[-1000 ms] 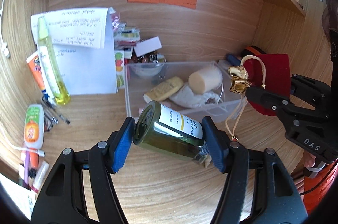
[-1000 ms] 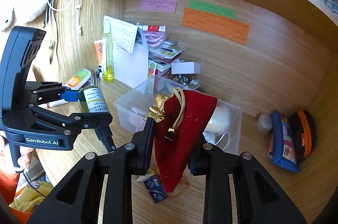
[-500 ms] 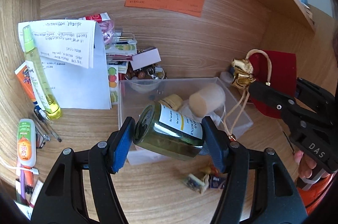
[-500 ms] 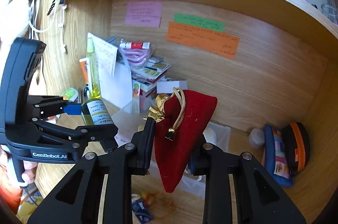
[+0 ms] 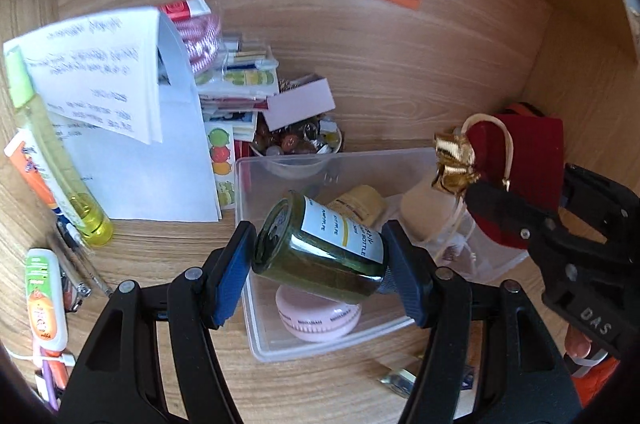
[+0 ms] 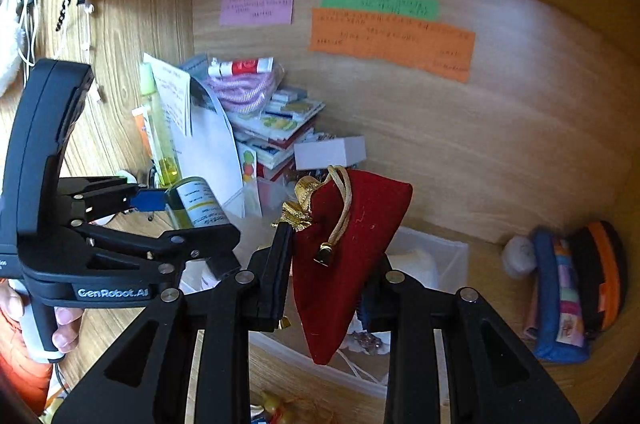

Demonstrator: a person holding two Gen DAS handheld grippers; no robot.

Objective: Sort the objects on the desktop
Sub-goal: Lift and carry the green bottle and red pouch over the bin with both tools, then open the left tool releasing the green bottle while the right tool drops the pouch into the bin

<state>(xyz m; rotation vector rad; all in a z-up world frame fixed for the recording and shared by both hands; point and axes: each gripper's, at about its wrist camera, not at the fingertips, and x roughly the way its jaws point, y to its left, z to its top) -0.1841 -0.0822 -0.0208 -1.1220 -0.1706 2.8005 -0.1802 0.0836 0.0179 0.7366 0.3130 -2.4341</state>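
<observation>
My left gripper (image 5: 320, 260) is shut on a dark green glass bottle (image 5: 320, 248) with a white and yellow label, held on its side above the clear plastic bin (image 5: 256, 328). It also shows in the right wrist view (image 6: 196, 204). My right gripper (image 6: 328, 276) is shut on a red velvet drawstring pouch (image 6: 348, 260) with a gold neck, held above the bin's right part (image 6: 436, 256). The pouch also shows in the left wrist view (image 5: 524, 160). The bin holds a pink round case (image 5: 316, 320), a small cream jar (image 5: 360, 202) and a beige roll (image 5: 424, 208).
Folded white papers (image 5: 132, 152), a yellow spray bottle (image 5: 56, 156), tubes (image 5: 44, 308) and a stack of sticker sheets (image 5: 240, 92) crowd the left. A bowl of beads (image 5: 296, 144) stands behind the bin. Colourful pouches (image 6: 576, 292) lie at right. Wrapped sweets (image 5: 400, 378) lie before the bin.
Both grippers have moved forward and over the clear bin with their loads. The bottle now hangs above the bin's left half, the pouch above its right.
</observation>
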